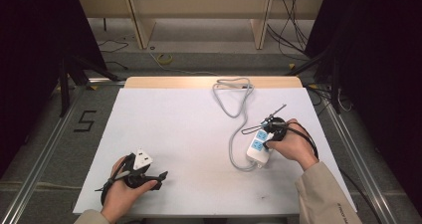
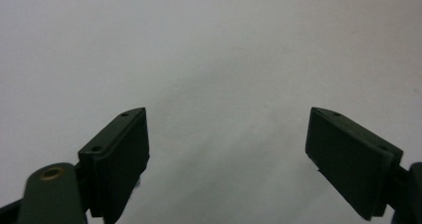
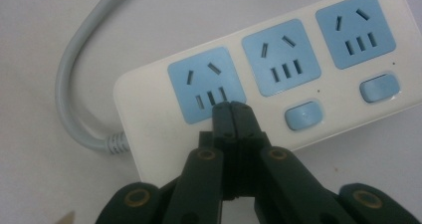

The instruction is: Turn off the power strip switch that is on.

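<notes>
A white power strip (image 1: pixel 258 148) with blue sockets lies on the white table at the right, its grey cable (image 1: pixel 234 102) looping toward the far edge. In the right gripper view the power strip (image 3: pixel 268 79) has three blue sockets and two blue switches. My right gripper (image 3: pixel 232 107) is shut with nothing between its jaws, its tips down on the strip at the lower edge of the socket nearest the cable. In the high view the right gripper (image 1: pixel 271 129) sits over the strip. My left gripper (image 1: pixel 161 176) rests at the near left of the table; its jaws (image 2: pixel 226 149) stand wide open over bare tabletop.
The white table sheet (image 1: pixel 189 134) has bare room across its middle and left. A wooden strip (image 1: pixel 164 82) edges the far side. Beyond it are floor cables and wooden frame legs; dark stands flank both sides.
</notes>
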A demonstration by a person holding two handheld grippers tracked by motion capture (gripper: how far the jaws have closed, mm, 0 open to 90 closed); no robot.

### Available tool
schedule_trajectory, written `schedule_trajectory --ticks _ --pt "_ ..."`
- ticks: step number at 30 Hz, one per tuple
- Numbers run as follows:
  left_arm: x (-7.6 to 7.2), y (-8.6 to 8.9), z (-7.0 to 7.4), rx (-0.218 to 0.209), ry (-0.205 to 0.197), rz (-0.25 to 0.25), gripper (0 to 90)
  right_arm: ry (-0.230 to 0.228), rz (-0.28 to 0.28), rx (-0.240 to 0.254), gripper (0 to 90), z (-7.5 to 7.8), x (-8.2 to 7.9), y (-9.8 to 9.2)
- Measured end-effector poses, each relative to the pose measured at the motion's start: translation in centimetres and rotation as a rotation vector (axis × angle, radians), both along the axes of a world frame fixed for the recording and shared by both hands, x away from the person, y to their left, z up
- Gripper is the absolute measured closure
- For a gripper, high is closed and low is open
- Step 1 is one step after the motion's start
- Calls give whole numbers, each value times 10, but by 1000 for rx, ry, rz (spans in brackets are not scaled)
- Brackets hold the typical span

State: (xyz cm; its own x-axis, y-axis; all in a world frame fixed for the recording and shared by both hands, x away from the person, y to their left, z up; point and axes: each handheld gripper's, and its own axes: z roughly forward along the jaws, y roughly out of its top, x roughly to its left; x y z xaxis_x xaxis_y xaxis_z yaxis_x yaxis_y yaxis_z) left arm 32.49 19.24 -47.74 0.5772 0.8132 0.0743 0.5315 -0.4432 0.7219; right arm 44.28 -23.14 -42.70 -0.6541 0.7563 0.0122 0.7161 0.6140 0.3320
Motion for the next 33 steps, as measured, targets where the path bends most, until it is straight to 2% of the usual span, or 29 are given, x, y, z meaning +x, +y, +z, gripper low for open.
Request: schedule_trajectory --ticks 13,23,33 --pt "0 0 0 1 -4 -1 171 6 -1 -16 900 -1 -1 2" --pt "-1 0 1 1 -8 0 171 -6 -6 -33 900 -2 -3 4" --pt "-1 0 0 4 -11 -1 171 -4 -18 -26 900 -2 -3 4"
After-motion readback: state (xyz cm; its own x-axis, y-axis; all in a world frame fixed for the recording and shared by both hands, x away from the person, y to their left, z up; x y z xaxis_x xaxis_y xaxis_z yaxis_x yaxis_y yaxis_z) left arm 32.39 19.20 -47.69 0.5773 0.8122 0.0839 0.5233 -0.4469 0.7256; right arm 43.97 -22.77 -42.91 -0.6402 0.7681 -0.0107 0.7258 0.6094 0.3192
